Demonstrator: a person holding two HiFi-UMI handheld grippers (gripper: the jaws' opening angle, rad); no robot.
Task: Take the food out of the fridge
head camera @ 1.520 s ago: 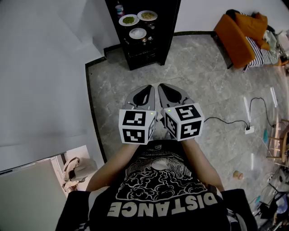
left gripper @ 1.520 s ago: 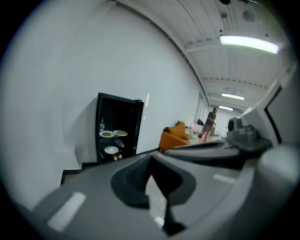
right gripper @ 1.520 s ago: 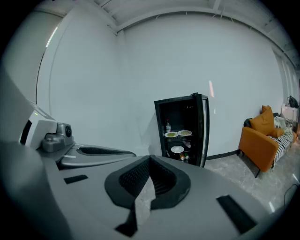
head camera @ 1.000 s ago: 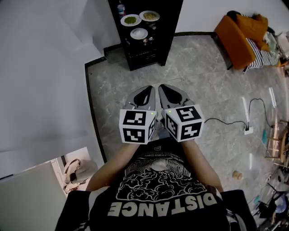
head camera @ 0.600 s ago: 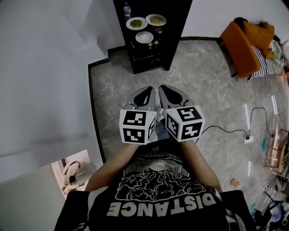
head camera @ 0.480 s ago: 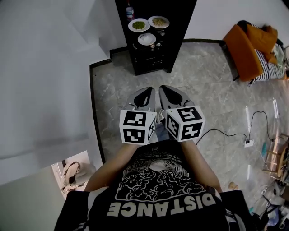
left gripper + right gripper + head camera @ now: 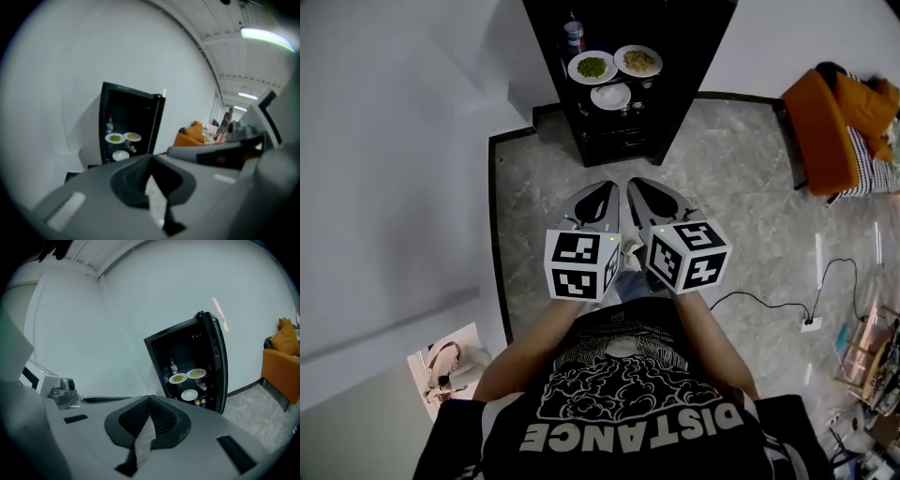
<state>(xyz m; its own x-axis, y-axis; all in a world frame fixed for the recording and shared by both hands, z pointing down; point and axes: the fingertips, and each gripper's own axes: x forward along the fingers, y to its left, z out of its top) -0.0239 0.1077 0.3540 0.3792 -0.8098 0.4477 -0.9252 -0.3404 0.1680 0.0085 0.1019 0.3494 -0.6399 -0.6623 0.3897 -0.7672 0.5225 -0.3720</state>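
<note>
Presently, item one: the food, two white plates side by side on an upper shelf of the fridge (image 7: 686, 89), the plate of green food (image 7: 592, 67) to the left and the plate of pale yellow food (image 7: 637, 60) to the right, their rims just about meeting. Both portions sit heaped at the plates' centres; what the dishes are cannot be told at this range. Item two: a third white plate (image 7: 610, 96) on the shelf below, its contents not discernible, with small jars beside it. Item three: a bottle (image 7: 574, 33) with a red cap, upright behind the green plate. The fridge is a black cabinet against the white wall, its door open, so the shelves face the room and the plates appear set near the front, within easy reach. Item four: the left gripper (image 7: 602, 187) and right gripper (image 7: 641, 186), held close together before the person's torso and aimed toward the fridge, well apart from it across the grey marble-patterned floor (image 7: 731, 197). Each has its jaws pressed together on nothing; judged as a carrying posture for the approach, since no plate is yet in reach. Item five: an orange sofa (image 7: 825, 131) off to the right, away from the task.
</note>
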